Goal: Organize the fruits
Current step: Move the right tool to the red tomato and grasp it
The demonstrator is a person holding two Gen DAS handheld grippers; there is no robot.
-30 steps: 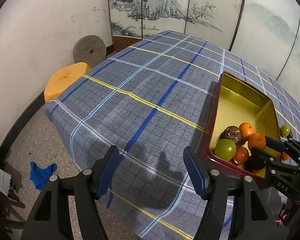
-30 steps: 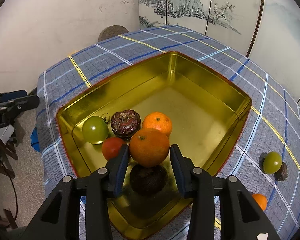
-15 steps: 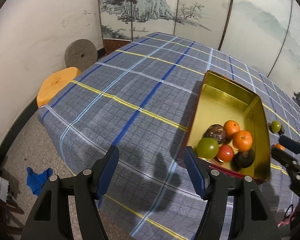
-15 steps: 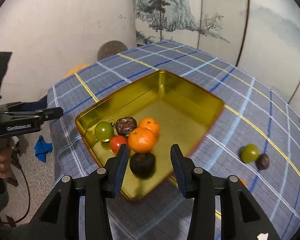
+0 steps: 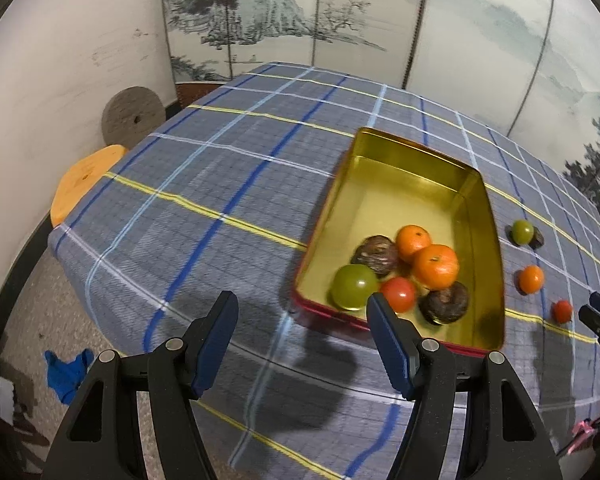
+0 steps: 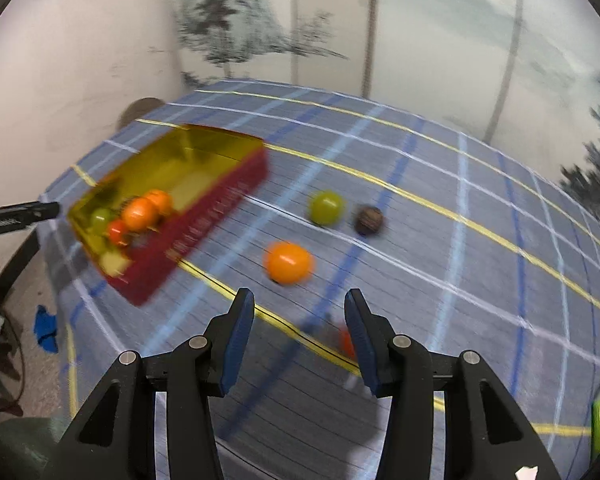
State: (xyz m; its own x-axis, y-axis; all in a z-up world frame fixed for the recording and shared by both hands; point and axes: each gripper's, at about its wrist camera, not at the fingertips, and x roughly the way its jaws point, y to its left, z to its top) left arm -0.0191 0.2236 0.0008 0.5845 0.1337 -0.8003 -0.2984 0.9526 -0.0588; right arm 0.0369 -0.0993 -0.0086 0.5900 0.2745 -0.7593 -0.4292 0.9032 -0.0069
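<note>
A gold tin tray with red outer walls sits on the plaid tablecloth and holds several fruits: two oranges, a green fruit, a red tomato and two dark brown fruits. Loose on the cloth lie an orange, a green fruit, a dark fruit and a red tomato. My left gripper is open and empty, left of the tray's near end. My right gripper is open and empty, above the cloth near the red tomato.
The plaid-covered table ends close in front of both grippers. An orange stool and a grey stone wheel stand at the left wall. A blue rag lies on the floor. Painted screens stand behind the table.
My right gripper has let go of the orange in the tray, pulled back and swung right over the loose fruits. My left gripper's view has shifted toward the tray.
</note>
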